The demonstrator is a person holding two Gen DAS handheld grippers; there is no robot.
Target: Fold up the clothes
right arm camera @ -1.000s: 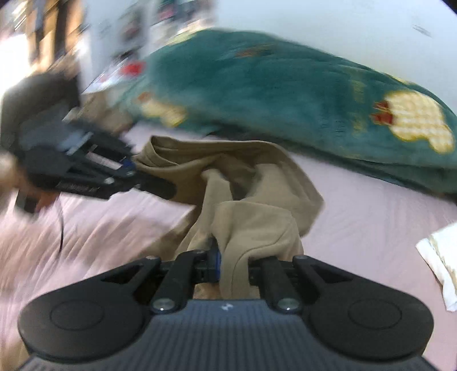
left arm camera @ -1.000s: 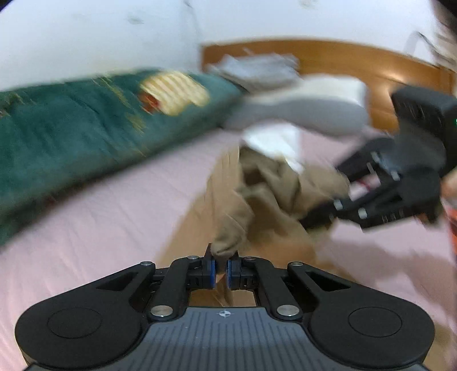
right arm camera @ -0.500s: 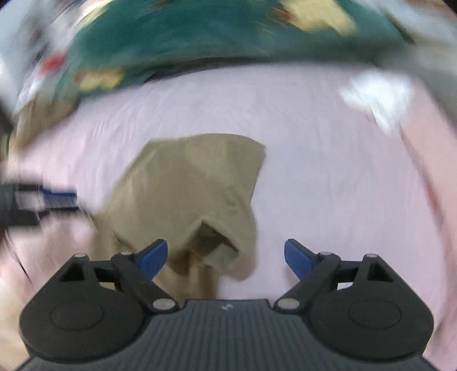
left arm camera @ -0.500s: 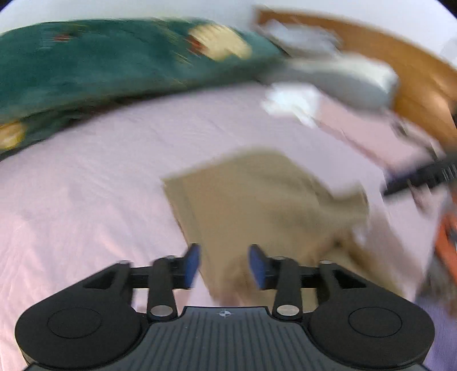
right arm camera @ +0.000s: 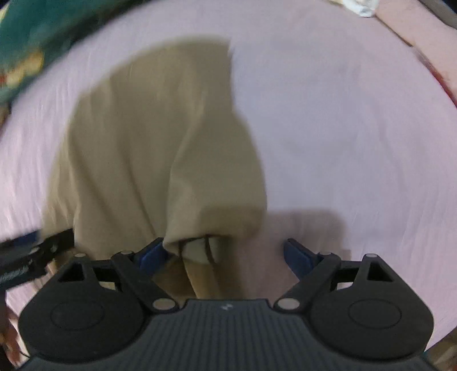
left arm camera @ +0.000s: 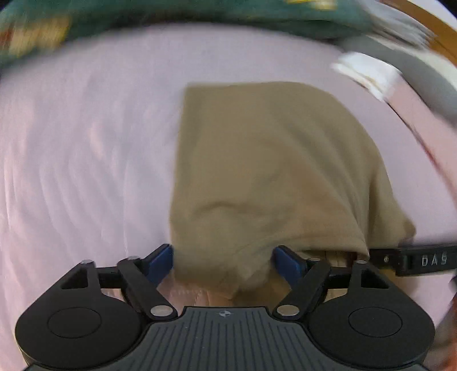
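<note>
A tan garment [left arm camera: 271, 171] lies folded over on the pink bed sheet [left arm camera: 85, 171], its far edge straight and its near edge bunched. My left gripper [left arm camera: 222, 261] is open, its blue pads either side of the near left corner of the cloth. In the right wrist view the same garment [right arm camera: 160, 142] lies left of centre. My right gripper [right arm camera: 225, 255] is open wide, with the near right corner of the cloth by its left pad. Each gripper shows at the edge of the other's view.
A green patterned blanket [left arm camera: 142, 17] lies along the far side of the bed. A white folded cloth [left arm camera: 368, 74] and a grey pillow [left arm camera: 422, 68] sit at the far right, by the wooden headboard [left arm camera: 437, 31].
Both grippers held the garment bunched above the bed one second ago. They have since let go, opened wide and tilted down; the garment now lies flat on the sheet.
</note>
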